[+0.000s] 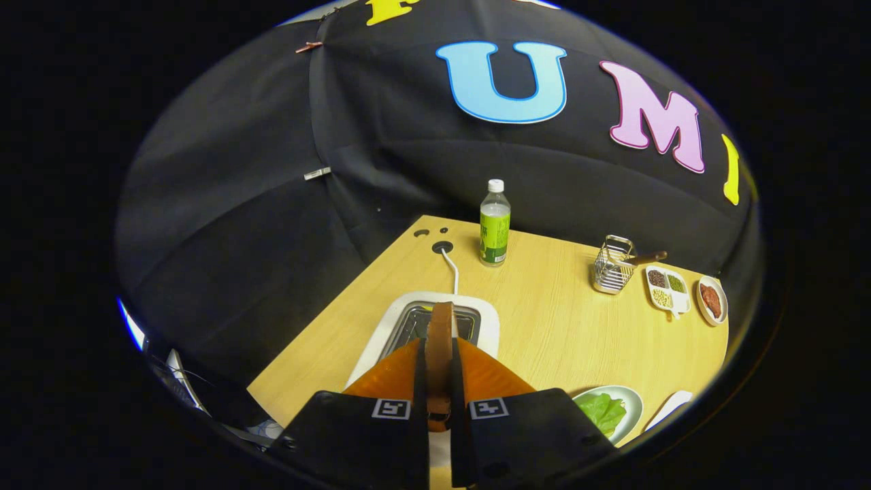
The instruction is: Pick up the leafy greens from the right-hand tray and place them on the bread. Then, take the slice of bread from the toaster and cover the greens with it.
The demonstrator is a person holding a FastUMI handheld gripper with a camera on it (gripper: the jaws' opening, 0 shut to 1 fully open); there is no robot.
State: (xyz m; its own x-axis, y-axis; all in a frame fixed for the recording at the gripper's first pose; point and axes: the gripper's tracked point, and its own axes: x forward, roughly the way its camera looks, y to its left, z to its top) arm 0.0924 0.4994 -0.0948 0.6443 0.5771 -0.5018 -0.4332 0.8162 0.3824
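My gripper (439, 371) is shut on a brown slice of bread (439, 330), which stands upright and edge-on between the two fingers. The slice rises just above the slot of the white toaster (487, 325), which sits directly ahead of the fingers. Whether the slice's lower end is still inside the slot is hidden by the fingers. To the right of the fingers, leafy greens (601, 411) lie on a pale round plate (633, 401). What is under the greens I cannot tell.
A green-labelled water bottle (495, 224) stands beyond the toaster, whose white cable (453, 272) runs to a hole in the wooden table (544, 320). Far right: a wire basket (612, 267), a divided dish (668, 289), a small dish (712, 301). Another white plate (670, 407) lies near the greens.
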